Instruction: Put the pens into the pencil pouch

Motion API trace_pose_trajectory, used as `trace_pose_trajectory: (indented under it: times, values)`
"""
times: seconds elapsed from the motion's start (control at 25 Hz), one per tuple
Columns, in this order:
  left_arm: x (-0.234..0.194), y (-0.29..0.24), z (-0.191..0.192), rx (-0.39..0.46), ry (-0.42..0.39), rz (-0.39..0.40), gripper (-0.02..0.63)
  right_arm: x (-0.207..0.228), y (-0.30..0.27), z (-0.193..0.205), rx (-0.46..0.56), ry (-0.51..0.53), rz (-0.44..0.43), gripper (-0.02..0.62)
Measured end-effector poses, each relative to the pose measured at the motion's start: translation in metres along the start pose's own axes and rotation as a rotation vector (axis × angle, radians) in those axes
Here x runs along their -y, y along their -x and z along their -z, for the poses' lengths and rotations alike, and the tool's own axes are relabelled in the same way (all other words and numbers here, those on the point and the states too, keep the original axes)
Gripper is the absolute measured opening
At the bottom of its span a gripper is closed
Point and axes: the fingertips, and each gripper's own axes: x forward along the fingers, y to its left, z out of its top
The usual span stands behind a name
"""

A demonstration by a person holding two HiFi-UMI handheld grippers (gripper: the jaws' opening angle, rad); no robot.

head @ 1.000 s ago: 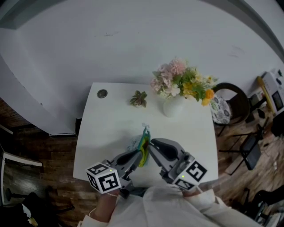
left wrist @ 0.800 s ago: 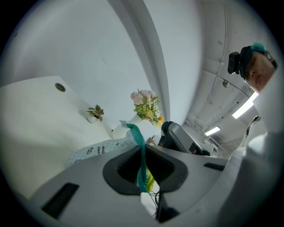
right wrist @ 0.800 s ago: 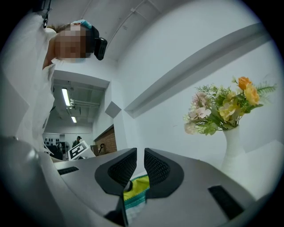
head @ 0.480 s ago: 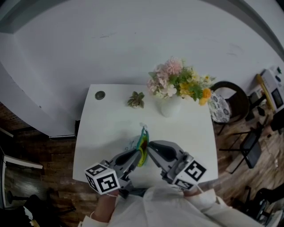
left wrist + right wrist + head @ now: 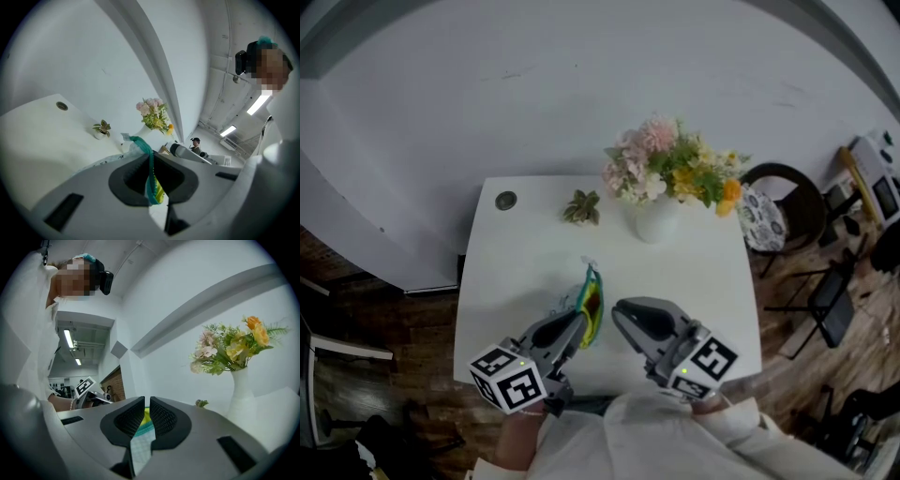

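Centrally, over the white table [image 5: 511, 272], the left gripper [image 5: 579, 324] and right gripper [image 5: 620, 310] are each clamping the pencil pouch [image 5: 591, 300]; its teal zipper edge is running between the left fingers [image 5: 127, 180], its checked fabric lying between the right fingers [image 5: 127, 420].

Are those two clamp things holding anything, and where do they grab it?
Both hold the clear teal-zippered pencil pouch: the left hand-held gripper pinches its teal zipper edge, the right hand-held gripper its pale checked wall.

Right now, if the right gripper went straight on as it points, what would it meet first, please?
The pouch: its edge sits between the right gripper's jaws, seemingly pinched, with the left gripper holding the other side.
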Motion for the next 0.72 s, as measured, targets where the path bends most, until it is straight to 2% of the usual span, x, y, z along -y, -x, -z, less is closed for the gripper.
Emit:
trace_pose_trajectory:
  times: [0.16, 0.44, 0.72]
  values:
    - [-0.008, 0.010, -0.006, 0.021, -0.007, -0.042, 0.028, -0.002, 0.005, 0.011, -0.034, -0.006, 0.016, 0.034]
    - [-0.020, 0.019, -0.013, -0.042, -0.155, -0.120, 0.028, 0.009, 0.016, 0.018, -0.043, -0.036, 0.083, 0.034]
    - [-0.019, 0.010, 0.007, -0.072, -0.137, -0.071, 0.028, 0.017, 0.026, 0.032, -0.090, -0.057, 0.149, 0.034]
